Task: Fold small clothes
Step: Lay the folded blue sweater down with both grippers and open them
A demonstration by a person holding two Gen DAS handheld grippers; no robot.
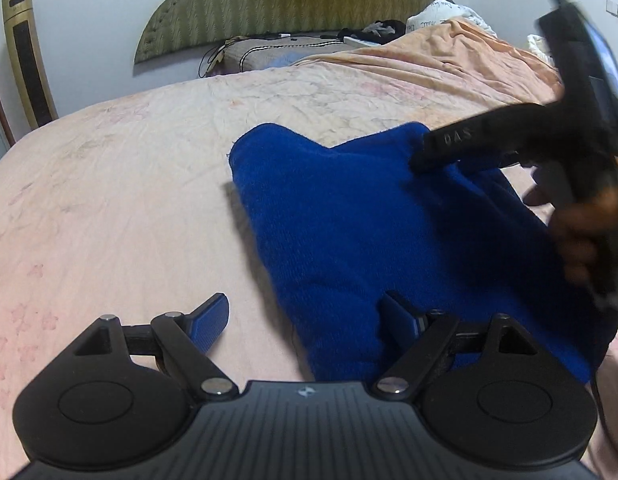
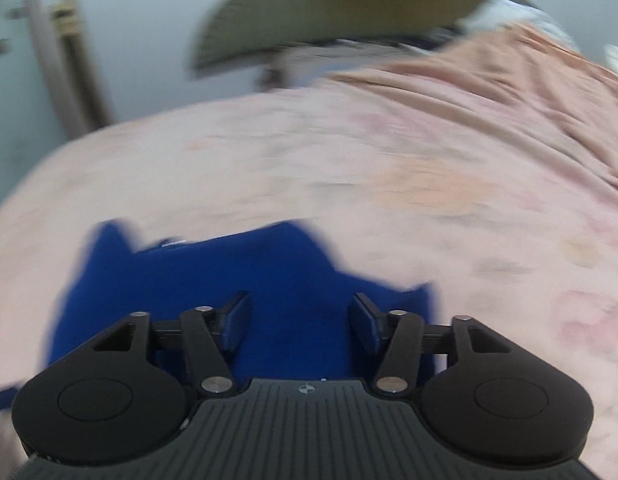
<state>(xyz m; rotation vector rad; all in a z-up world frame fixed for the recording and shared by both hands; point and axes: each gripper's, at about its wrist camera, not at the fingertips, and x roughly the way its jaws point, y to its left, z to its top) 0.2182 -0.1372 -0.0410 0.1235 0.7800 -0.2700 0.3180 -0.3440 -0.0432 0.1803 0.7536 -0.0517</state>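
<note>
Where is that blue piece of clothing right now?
The blue garment lies on the pink bedsheet, right of centre in the left wrist view, just ahead of the left gripper, with the headboard far behind it.

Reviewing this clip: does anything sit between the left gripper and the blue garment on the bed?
Nothing visible does. The left gripper is open right at the near edge of the blue garment, one finger over the cloth, the other over the bedsheet. The right gripper, also open, is above the far part.
</note>
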